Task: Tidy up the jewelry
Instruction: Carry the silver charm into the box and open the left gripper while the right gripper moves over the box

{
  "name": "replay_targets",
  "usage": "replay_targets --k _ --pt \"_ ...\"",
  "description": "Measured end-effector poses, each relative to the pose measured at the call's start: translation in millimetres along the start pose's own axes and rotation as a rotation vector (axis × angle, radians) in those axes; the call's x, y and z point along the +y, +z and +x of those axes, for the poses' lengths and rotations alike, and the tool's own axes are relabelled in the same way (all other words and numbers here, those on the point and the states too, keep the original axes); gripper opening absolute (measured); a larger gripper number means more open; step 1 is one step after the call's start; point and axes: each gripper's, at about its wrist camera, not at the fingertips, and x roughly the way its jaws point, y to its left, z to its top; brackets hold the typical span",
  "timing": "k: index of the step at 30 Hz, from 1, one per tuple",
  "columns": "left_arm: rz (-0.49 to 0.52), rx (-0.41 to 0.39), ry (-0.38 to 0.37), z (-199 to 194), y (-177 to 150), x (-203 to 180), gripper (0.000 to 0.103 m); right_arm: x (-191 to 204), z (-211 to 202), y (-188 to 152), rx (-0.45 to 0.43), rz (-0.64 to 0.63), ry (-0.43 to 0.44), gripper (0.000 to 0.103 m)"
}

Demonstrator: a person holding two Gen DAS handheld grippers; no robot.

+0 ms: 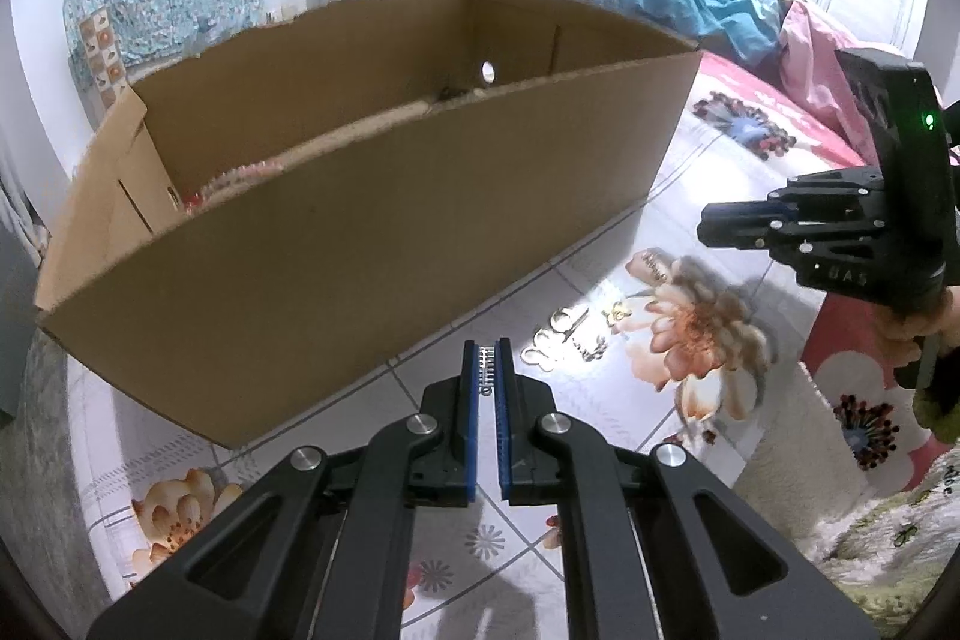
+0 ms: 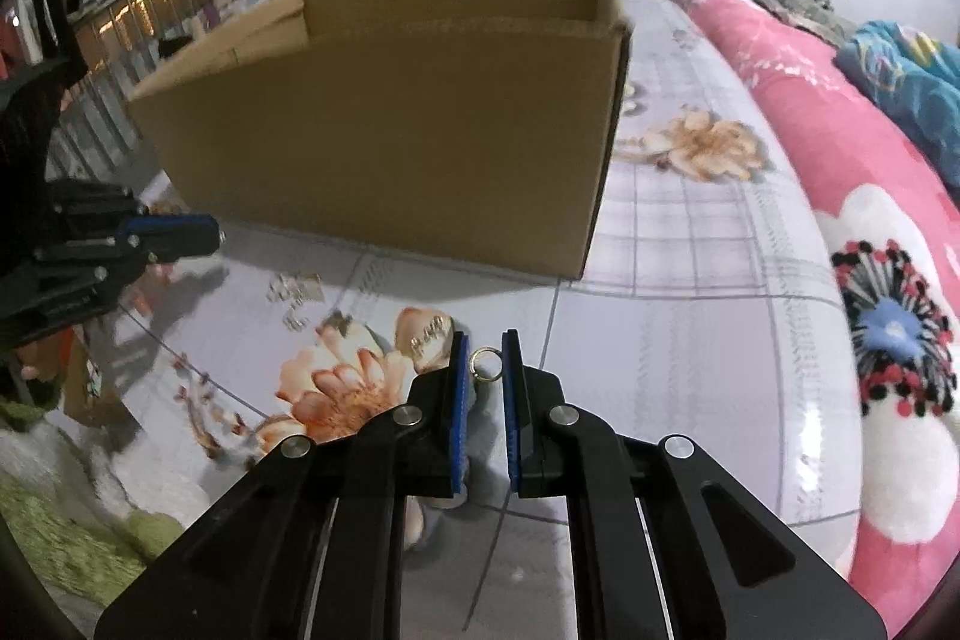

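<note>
**Two claws, each with a small piece, in front of the box**

The left claw is nearly closed, its blue pads pinching a small silver spring-like piece right at the tips. It seems to be held this way so the piece can be lifted clear of the bed and carried over the wall of the cardboard box, which stands just ahead of the claw and is open at the top.

The right claw is also drawn in close, with a small metal ring between its tips. The ring touches the left-hand pad; whether the other pad presses on it is hard to tell, so the grip looks likely but not certain. The same box stands ahead of this claw too, so it is probably the place everything goes.

The rest of the jewelry lies loose on the flowered sheet, just ahead and to the right of the left claw's tips: a little heap of silver rings and clasps and one gold piece.

Counts: two claws, one box, one spring-like piece, one held ring, one gold piece. The heap holds perhaps five or six items; they overlap too much to count. Something pink and red shows inside the box, unclear what.
</note>
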Motion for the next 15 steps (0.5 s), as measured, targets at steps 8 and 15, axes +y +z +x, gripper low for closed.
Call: replay_targets --k 8,15 --pt "0.012 -0.130 -0.070 -53 34 -1 0.004 11 -47 54 -0.161 -0.005 0.072 0.009" --pt "0.011 -0.135 -0.075 -54 88 38 0.004 14 -25 121 -0.153 -0.010 0.215 0.009"
